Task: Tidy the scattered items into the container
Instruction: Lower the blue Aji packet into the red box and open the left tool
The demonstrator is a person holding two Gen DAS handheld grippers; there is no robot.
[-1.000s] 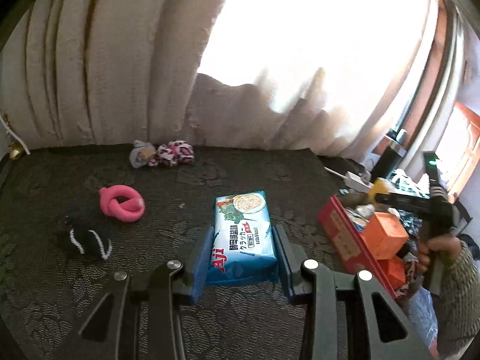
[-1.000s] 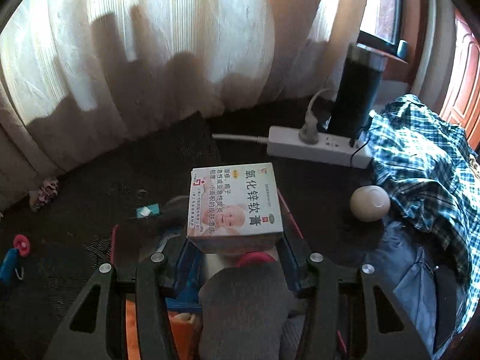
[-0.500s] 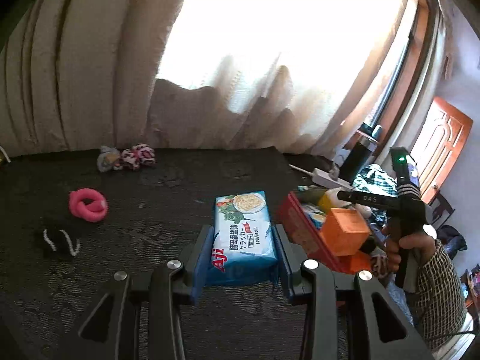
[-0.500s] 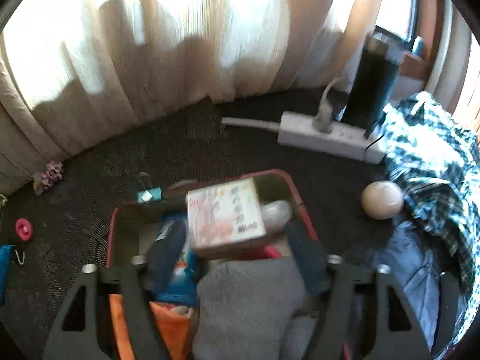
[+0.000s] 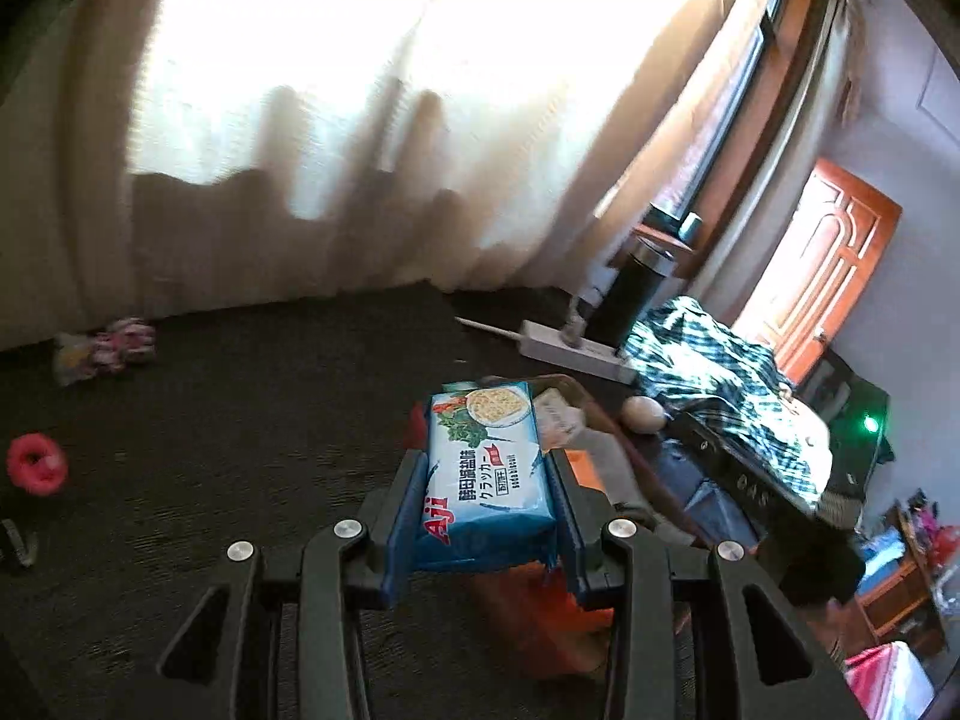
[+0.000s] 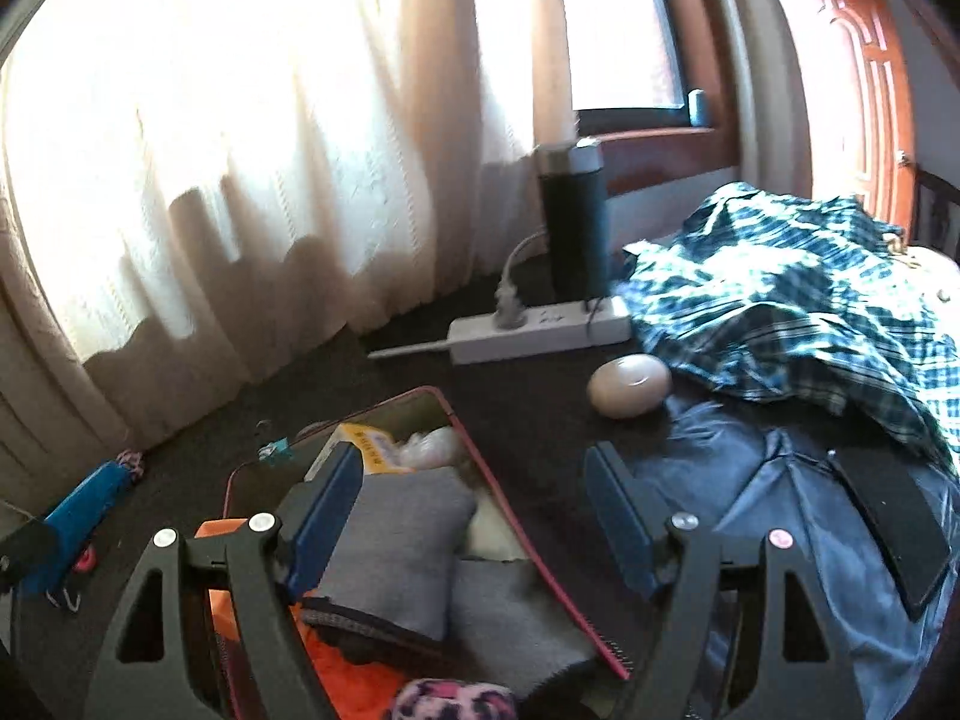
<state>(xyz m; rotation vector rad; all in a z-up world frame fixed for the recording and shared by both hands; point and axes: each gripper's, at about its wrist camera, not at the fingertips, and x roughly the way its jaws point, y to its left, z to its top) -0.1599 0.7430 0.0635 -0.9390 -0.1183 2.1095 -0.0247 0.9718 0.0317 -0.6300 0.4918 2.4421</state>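
Note:
My left gripper (image 5: 487, 501) is shut on a blue Aji cracker packet (image 5: 485, 468) and holds it above the near end of the red-rimmed container (image 5: 600, 414). In the right wrist view my right gripper (image 6: 474, 516) is open and empty over the container (image 6: 480, 468), which holds a grey cloth (image 6: 396, 534), an orange box (image 6: 219, 540), a yellow-and-white box (image 6: 366, 450) and a pink leopard-print item (image 6: 453, 701). A pink ring (image 5: 36, 462), a pink-patterned sock bundle (image 5: 105, 348) and a black striped item (image 5: 15, 543) lie on the dark table at the left.
A white power strip (image 6: 534, 327) and a black tumbler (image 6: 573, 219) stand by the curtain. A beige egg-shaped object (image 6: 629, 385), a plaid shirt (image 6: 780, 306), blue fabric (image 6: 780, 510) and a black phone (image 6: 888, 516) lie right of the container.
My left gripper has carried the cracker packet right, over the container. My right gripper has opened, let go of the white medicine box, and swung right.

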